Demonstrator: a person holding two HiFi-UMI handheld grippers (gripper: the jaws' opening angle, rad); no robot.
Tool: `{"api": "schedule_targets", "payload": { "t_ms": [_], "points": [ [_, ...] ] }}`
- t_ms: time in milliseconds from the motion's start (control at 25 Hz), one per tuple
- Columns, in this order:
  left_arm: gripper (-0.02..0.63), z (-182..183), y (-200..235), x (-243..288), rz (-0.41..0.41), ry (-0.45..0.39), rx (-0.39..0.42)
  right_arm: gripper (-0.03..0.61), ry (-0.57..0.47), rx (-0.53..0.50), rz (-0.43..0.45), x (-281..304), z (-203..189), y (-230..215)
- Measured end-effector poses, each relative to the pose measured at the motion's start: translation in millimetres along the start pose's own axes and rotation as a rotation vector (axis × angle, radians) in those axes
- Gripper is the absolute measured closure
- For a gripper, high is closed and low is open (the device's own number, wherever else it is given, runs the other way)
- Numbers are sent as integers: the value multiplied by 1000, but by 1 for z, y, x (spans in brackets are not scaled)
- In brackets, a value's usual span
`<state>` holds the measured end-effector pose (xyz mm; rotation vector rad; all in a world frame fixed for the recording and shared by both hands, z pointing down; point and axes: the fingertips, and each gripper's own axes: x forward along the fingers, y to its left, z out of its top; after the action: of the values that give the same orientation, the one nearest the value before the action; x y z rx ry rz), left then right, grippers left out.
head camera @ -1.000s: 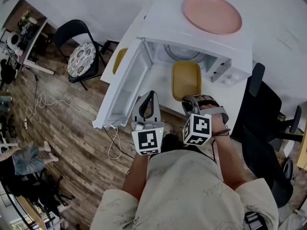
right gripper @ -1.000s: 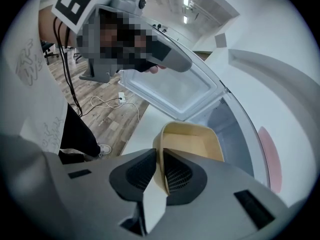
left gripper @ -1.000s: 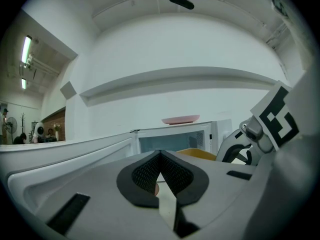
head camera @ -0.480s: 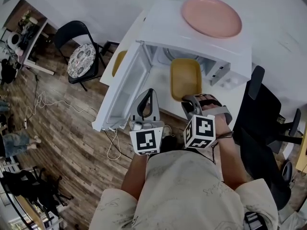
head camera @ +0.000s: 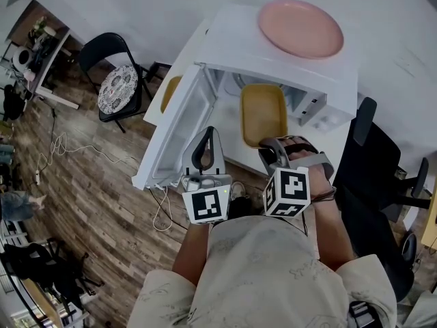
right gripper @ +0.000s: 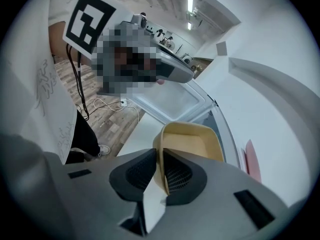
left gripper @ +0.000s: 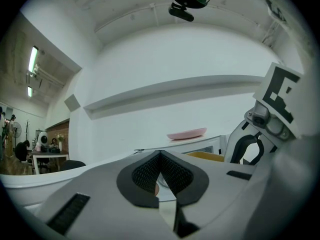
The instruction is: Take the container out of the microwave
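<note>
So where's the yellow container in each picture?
Head view: container, centre, at the microwave's mouth.
Left gripper view: yellow sliver, right of centre.
Right gripper view: centre, rim clamped between the jaws.
Shared landmark: pink plate.

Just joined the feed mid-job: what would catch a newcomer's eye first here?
The yellow container, its near rim clamped in the jaws of the right gripper, is at the mouth of the open microwave. A pink plate lies on top of it; the left gripper hangs shut and empty beside the door.
</note>
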<state>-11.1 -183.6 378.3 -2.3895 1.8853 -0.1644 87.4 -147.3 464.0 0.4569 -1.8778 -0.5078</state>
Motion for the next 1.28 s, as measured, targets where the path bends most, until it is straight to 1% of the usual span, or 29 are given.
{"api": "schedule_targets", "payload": {
  "t_ms": [280,520,1280],
  "points": [
    [607,-1,0,-3,12,-4,-5,526,12,-24,-24,-11,-2,-4],
    [607,1,-1,-5,22,-7,-11,526,2,-33,-42,-19,0,-6],
    [607,4,-7,-4,24,-18,-20,526,8,-41,-30,-18,-9,-5]
  ]
}}
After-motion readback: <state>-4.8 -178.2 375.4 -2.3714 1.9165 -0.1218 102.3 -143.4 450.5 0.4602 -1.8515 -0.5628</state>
